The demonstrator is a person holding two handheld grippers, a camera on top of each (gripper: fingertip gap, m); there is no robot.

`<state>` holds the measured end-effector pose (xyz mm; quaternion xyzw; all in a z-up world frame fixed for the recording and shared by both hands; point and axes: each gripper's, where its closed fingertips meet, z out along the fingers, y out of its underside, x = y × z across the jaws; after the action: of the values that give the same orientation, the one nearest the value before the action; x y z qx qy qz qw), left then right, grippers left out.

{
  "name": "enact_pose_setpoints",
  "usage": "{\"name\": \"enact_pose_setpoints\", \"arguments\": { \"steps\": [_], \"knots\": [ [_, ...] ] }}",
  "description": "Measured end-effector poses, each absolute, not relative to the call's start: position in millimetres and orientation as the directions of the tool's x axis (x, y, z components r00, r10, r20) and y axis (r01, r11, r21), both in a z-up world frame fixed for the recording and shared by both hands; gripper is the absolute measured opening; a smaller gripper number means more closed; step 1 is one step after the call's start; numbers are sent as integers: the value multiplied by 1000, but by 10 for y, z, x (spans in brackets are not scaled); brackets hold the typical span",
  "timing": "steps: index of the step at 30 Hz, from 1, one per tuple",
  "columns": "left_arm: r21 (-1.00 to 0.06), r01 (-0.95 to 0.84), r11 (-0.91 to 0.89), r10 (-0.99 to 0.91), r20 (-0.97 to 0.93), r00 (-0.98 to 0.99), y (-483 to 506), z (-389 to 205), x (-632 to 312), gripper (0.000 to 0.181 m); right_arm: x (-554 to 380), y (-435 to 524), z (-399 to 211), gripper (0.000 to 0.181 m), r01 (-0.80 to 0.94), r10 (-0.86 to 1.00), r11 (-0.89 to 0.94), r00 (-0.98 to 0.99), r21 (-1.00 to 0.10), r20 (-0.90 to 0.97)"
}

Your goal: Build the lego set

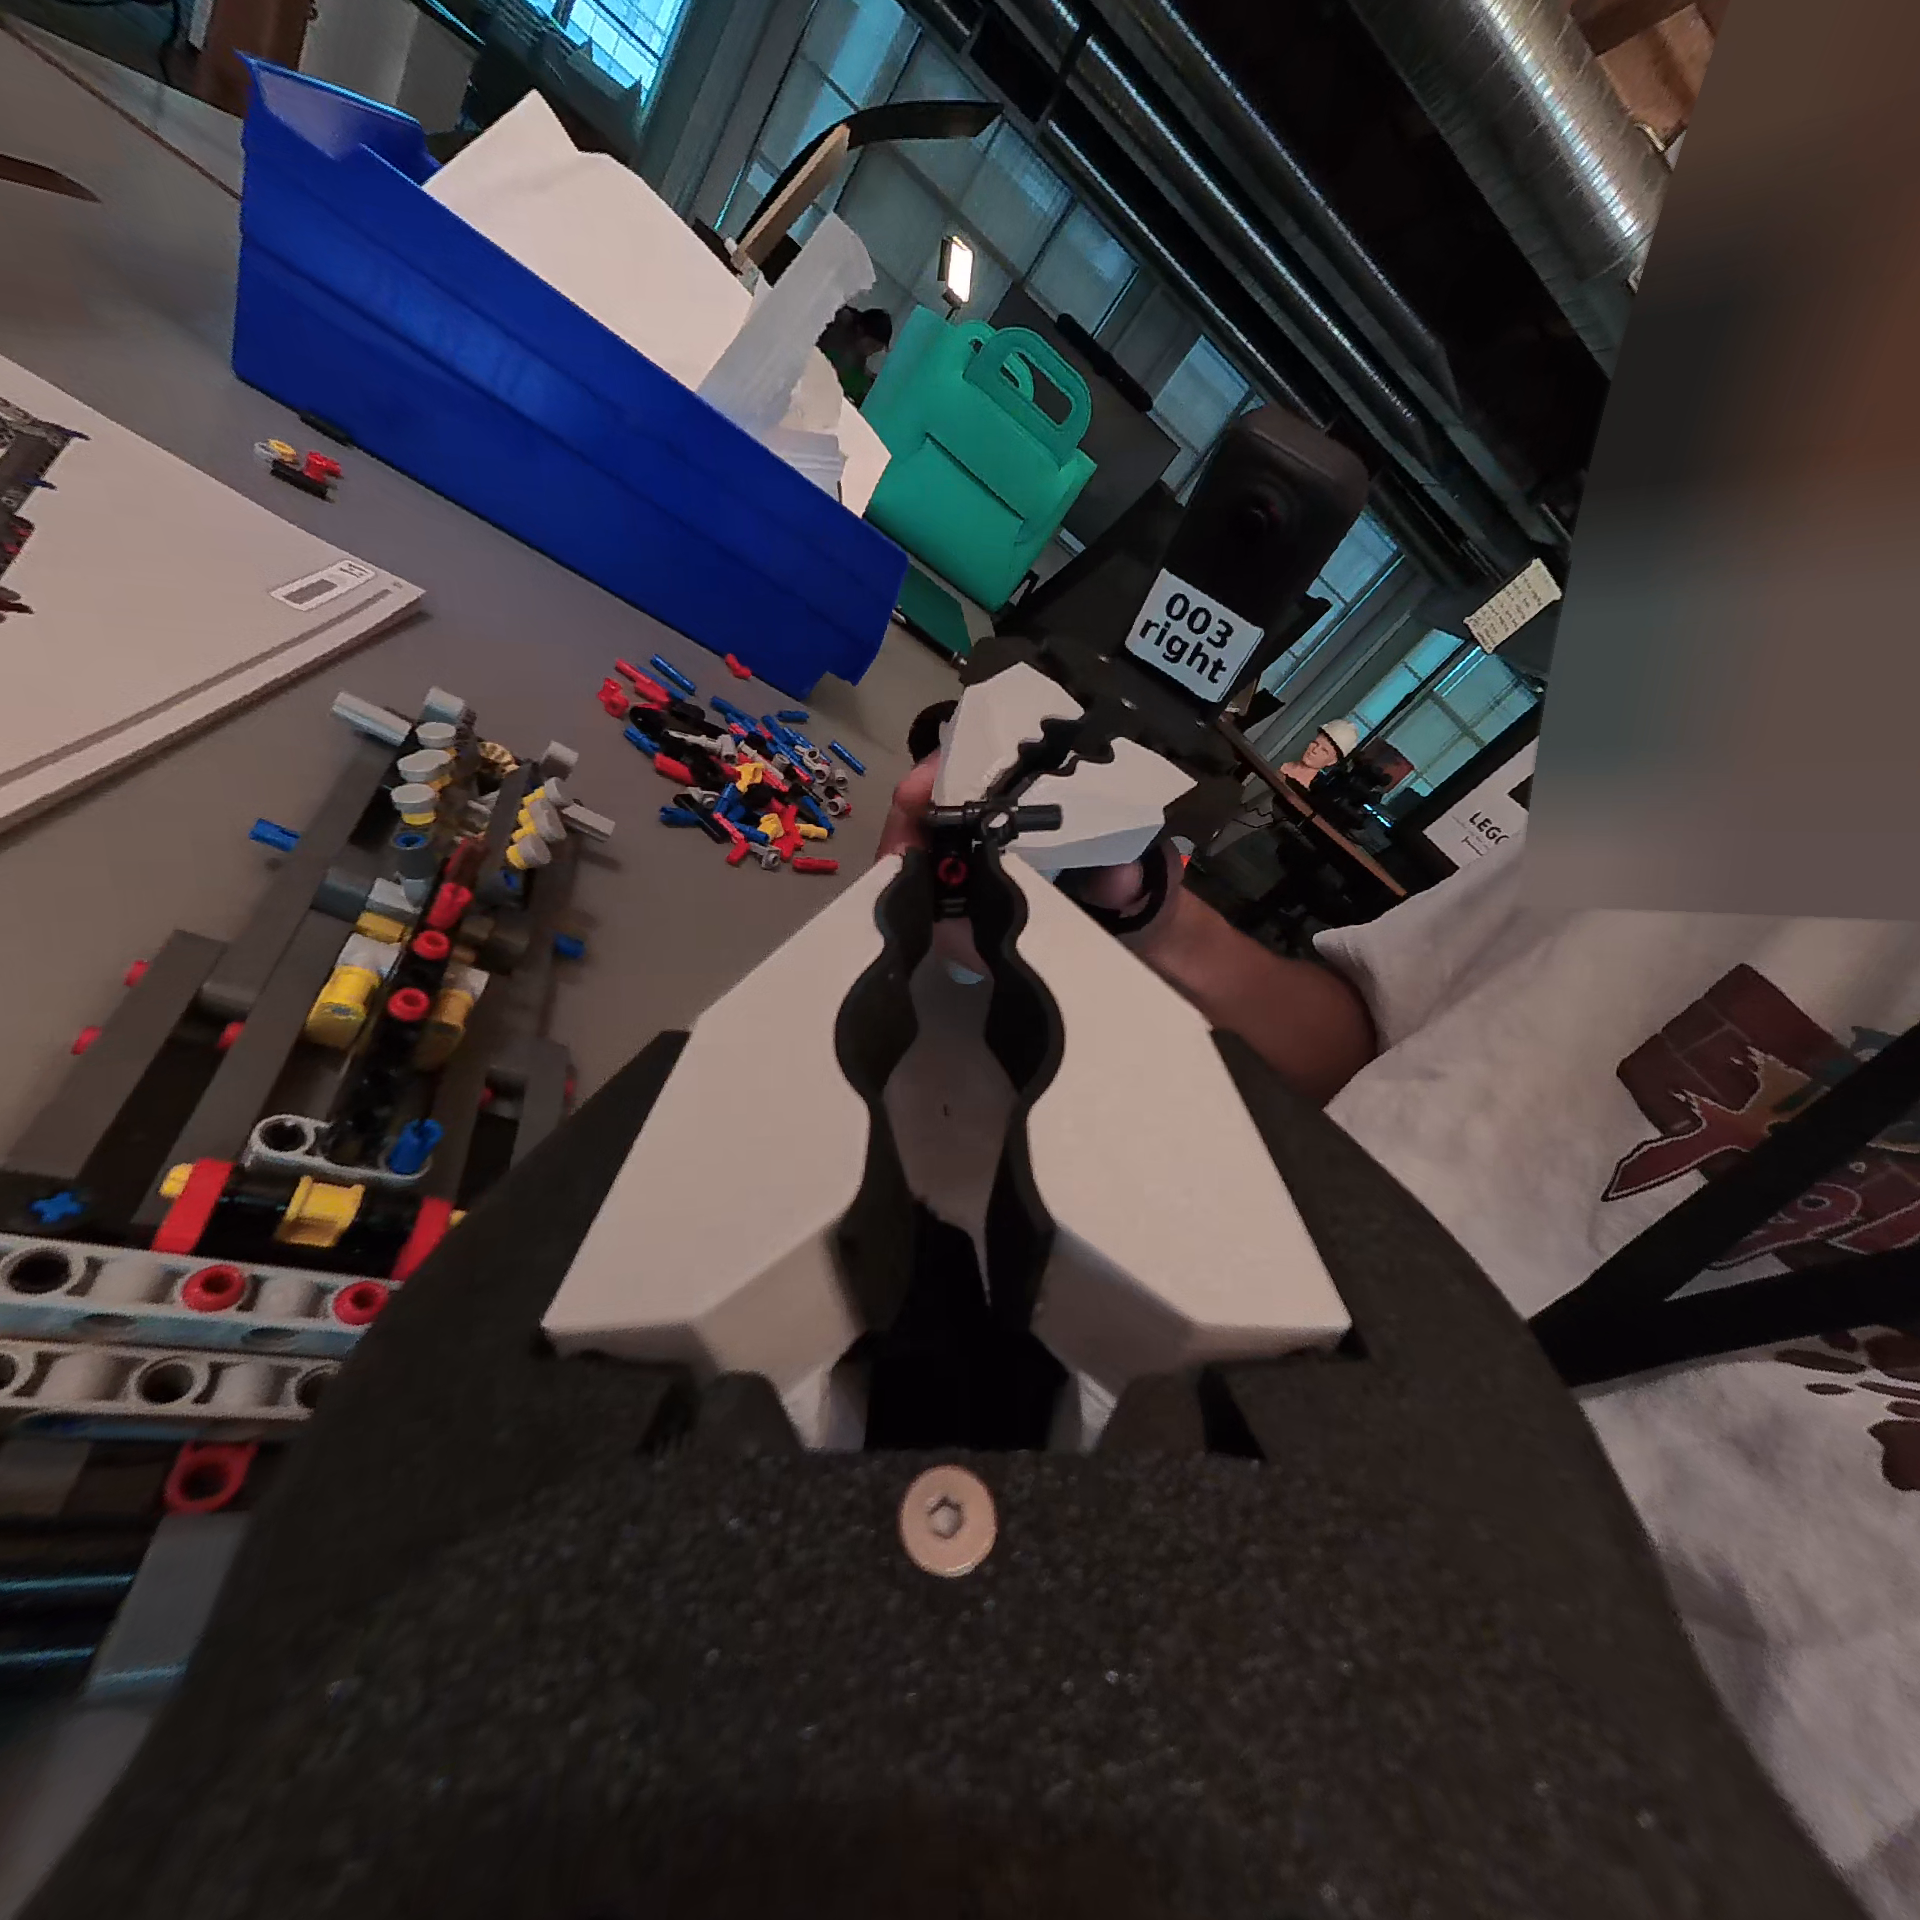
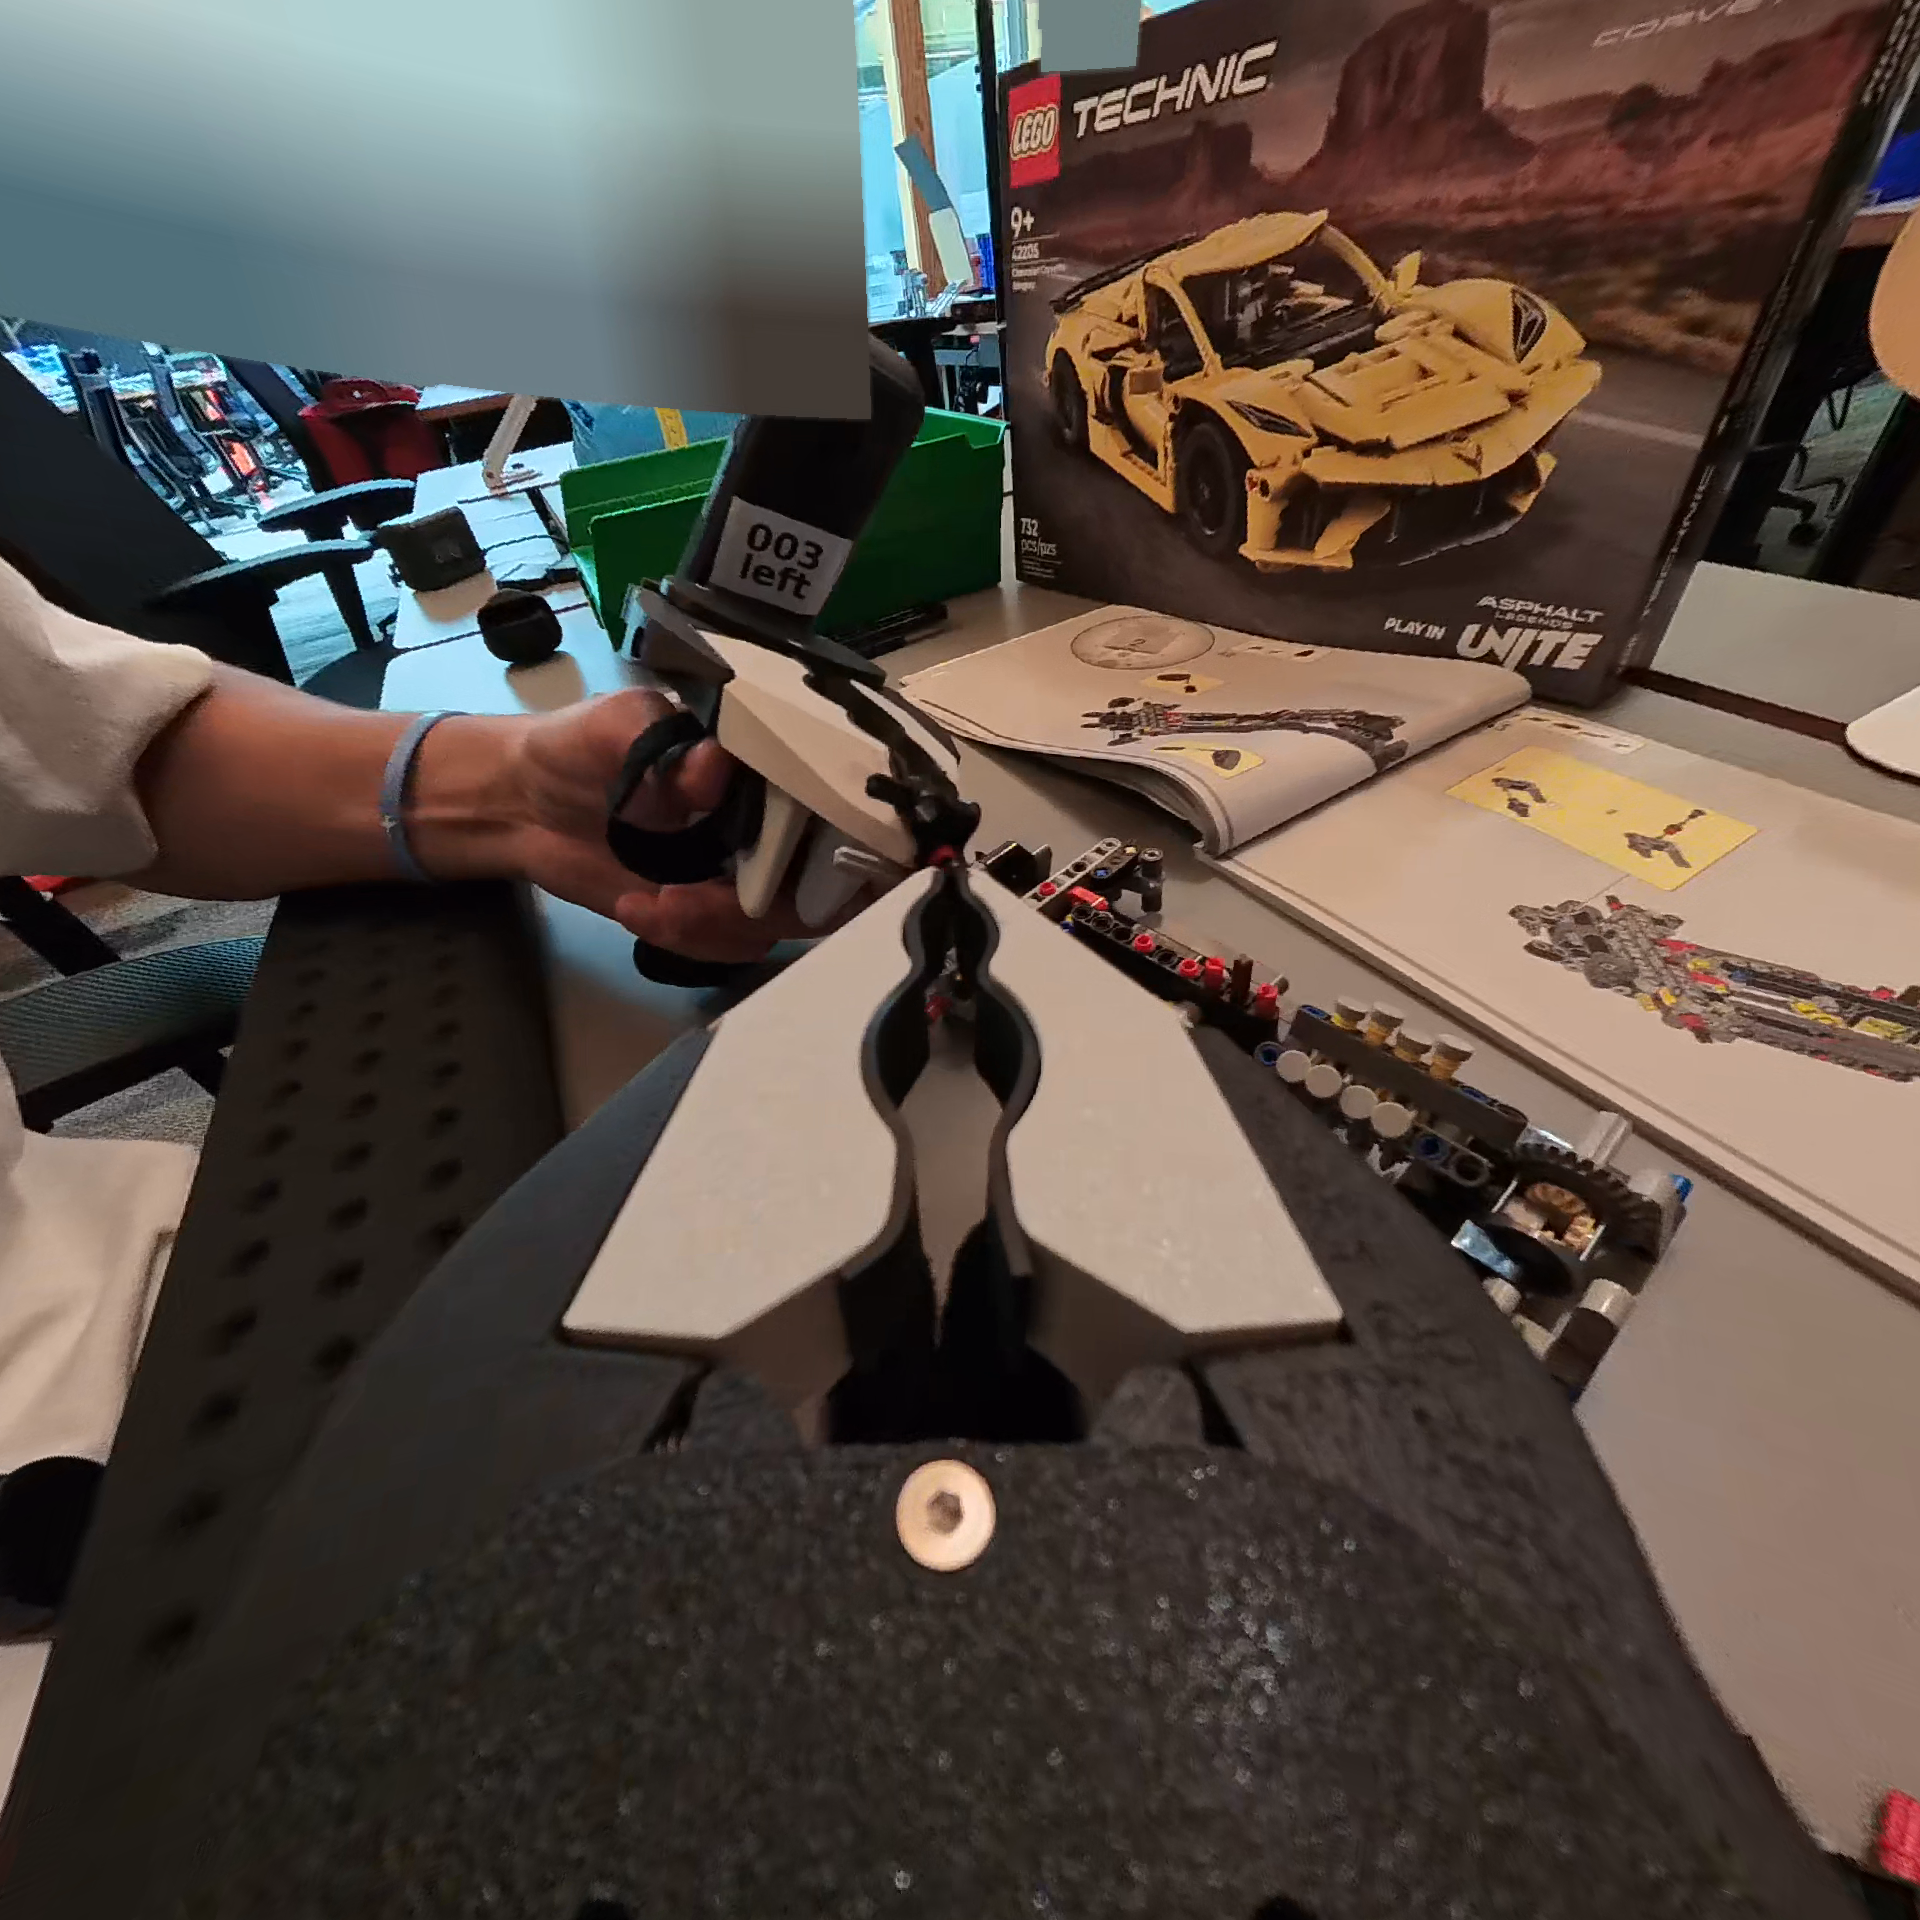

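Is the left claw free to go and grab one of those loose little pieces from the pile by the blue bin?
Probably not right now. The left claw is shut on a small black part, which the right claw grips too. The way to the pile looks open, but it would have to let go first.

A grey table (image 1: 665,582) is seen carrying everything. The long half-built model (image 1: 343,997) is laid across it. Beyond the model, a heap of small loose pieces (image 1: 738,769) is scattered, and a blue bin (image 1: 499,384) is set farther back. Beside the model an open instruction booklet (image 2: 1455,831) is spread flat, with the set's box (image 2: 1403,312) stood upright behind it.
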<state>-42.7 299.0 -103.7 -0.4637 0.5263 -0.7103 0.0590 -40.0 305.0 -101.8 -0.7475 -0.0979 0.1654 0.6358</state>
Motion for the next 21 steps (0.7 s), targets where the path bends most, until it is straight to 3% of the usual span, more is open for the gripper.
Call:
{"name": "enact_pose_setpoints", "arguments": {
  "steps": [14, 18, 21],
  "knots": [
    [-853, -421, -310, -652, 513, -559, 2940, -1140, -454, 6, -453, 3056, -1204, 0, 106, 349, -217, 937, -970, 25],
    [-930, -325, -171, -774, 331, -540, 2968, -1156, -428, 6, -313, 3071, -1219, 0, 139, 258, -228, 963, -964, 78],
    [-974, -222, 41, -866, 76, -494, 2997, -1181, -385, 6, -283, 3081, -1208, 0, 137, 230, -233, 970, -963, 82]
  ]
}}
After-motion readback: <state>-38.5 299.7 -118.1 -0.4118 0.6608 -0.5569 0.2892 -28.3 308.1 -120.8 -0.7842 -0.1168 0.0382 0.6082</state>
